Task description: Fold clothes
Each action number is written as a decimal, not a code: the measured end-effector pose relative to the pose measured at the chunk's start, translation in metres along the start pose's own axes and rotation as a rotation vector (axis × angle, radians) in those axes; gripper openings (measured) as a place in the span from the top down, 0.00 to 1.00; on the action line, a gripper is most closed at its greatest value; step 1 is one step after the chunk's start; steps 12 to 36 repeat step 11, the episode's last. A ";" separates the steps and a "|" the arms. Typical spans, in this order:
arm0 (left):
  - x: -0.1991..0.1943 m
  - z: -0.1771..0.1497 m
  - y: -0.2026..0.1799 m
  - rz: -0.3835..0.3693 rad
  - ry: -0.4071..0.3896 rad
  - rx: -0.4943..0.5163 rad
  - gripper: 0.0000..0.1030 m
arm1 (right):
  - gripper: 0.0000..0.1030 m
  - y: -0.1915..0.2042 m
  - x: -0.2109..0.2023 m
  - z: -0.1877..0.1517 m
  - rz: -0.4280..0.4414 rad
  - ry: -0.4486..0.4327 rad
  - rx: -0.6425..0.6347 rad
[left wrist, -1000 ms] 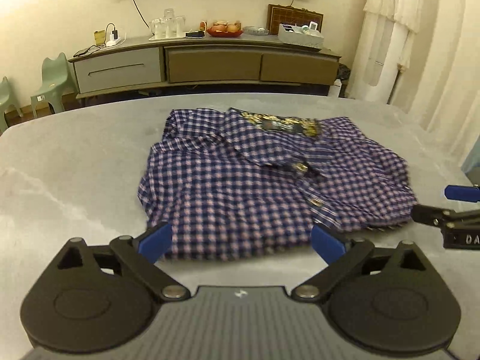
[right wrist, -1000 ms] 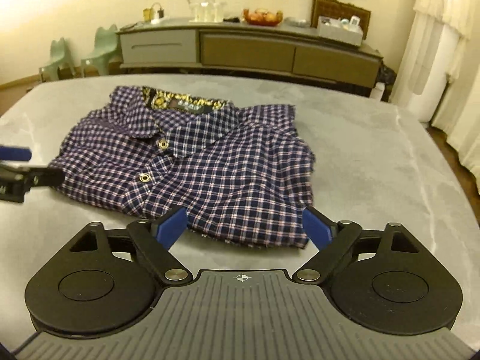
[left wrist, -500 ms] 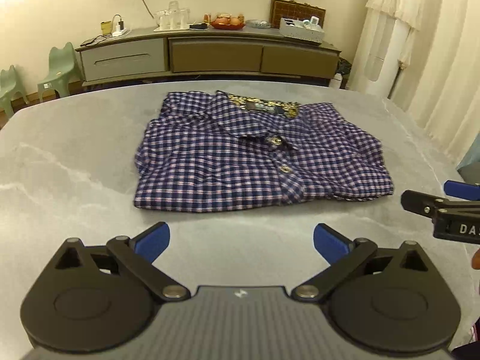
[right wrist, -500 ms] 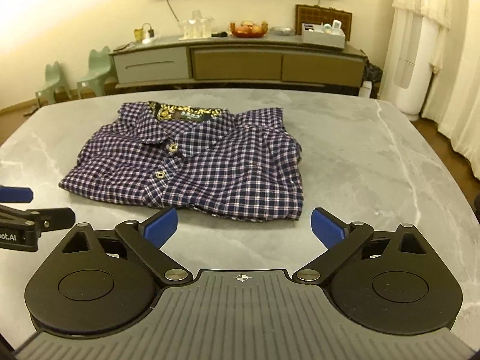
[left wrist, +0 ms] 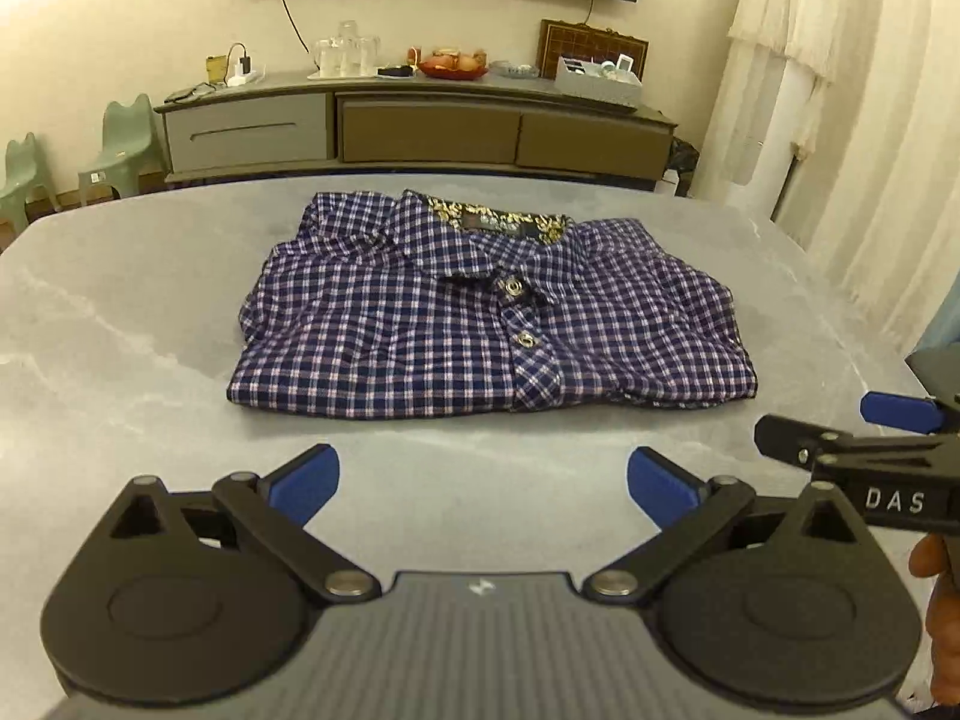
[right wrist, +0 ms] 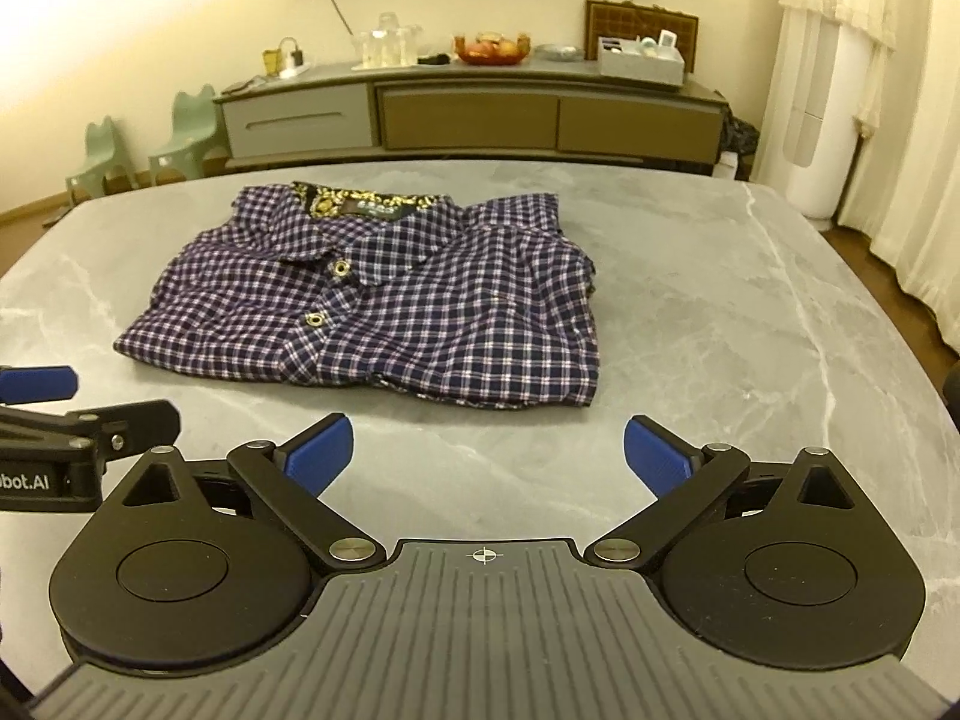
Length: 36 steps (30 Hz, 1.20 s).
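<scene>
Both grippers, the left gripper (left wrist: 483, 477) and the right gripper (right wrist: 489, 450), have pulled back from the folded shirt (left wrist: 486, 312), which now lies alone in the middle of the surface (left wrist: 120, 324), jaws wide and empty, so the fold seems finished.

Home living room: long sideboard (left wrist: 414, 120) with fruit bowl (left wrist: 453, 65) and glasses (left wrist: 348, 54), small green chairs (left wrist: 123, 138), pale curtains (left wrist: 840, 120).
</scene>
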<state>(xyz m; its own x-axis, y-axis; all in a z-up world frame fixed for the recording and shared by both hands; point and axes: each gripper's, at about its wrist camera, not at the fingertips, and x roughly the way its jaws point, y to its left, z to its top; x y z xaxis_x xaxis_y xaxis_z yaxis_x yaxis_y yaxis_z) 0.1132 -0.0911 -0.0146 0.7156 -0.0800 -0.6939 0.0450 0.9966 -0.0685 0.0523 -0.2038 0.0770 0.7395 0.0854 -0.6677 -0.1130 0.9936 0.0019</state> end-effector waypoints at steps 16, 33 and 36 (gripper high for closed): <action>-0.005 -0.004 0.000 0.003 0.007 0.037 0.00 | 0.04 0.000 -0.001 -0.002 0.002 0.003 -0.008; -0.005 -0.004 0.000 0.003 0.007 0.037 0.00 | 0.04 0.000 -0.001 -0.002 0.002 0.003 -0.008; -0.005 -0.004 0.000 0.003 0.007 0.037 0.00 | 0.04 0.000 -0.001 -0.002 0.002 0.003 -0.008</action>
